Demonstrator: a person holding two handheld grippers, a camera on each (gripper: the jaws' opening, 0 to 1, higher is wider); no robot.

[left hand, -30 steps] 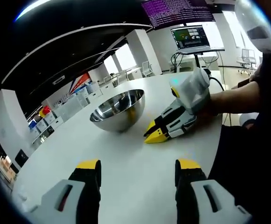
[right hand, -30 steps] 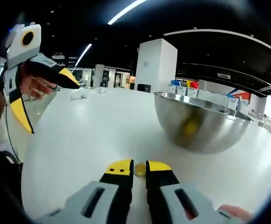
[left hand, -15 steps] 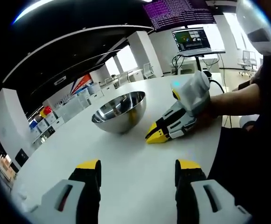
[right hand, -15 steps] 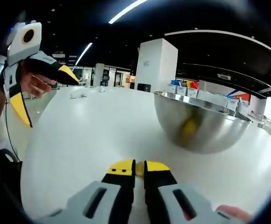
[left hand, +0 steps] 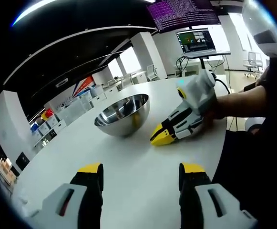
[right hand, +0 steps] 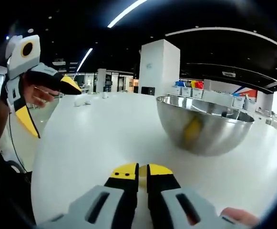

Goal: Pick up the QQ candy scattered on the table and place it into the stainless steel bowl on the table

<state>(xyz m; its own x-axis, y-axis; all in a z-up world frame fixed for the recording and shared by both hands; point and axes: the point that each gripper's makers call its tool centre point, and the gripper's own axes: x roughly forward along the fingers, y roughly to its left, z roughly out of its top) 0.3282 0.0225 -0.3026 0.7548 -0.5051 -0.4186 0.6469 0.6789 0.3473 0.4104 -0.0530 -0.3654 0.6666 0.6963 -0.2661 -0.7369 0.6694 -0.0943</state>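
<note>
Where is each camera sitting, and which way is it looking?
Left gripper view: rides on the left hand-held gripper, open above the white table; it faces the stainless steel bowl and the right hand-held gripper; a forearm shows.
Right gripper view: rides on the right hand-held gripper, shut on a yellow QQ candy, facing the bowl; a hand holds the left hand-held gripper.
Both share table, bowl and the other gripper.

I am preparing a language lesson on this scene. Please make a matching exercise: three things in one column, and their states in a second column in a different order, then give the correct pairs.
1. left gripper
2. right gripper
3. stainless steel bowl

A. stands on the white table
B. jaws wide apart, holding nothing
C. jaws shut on a yellow candy

Pairs: 1-B, 2-C, 3-A
</note>
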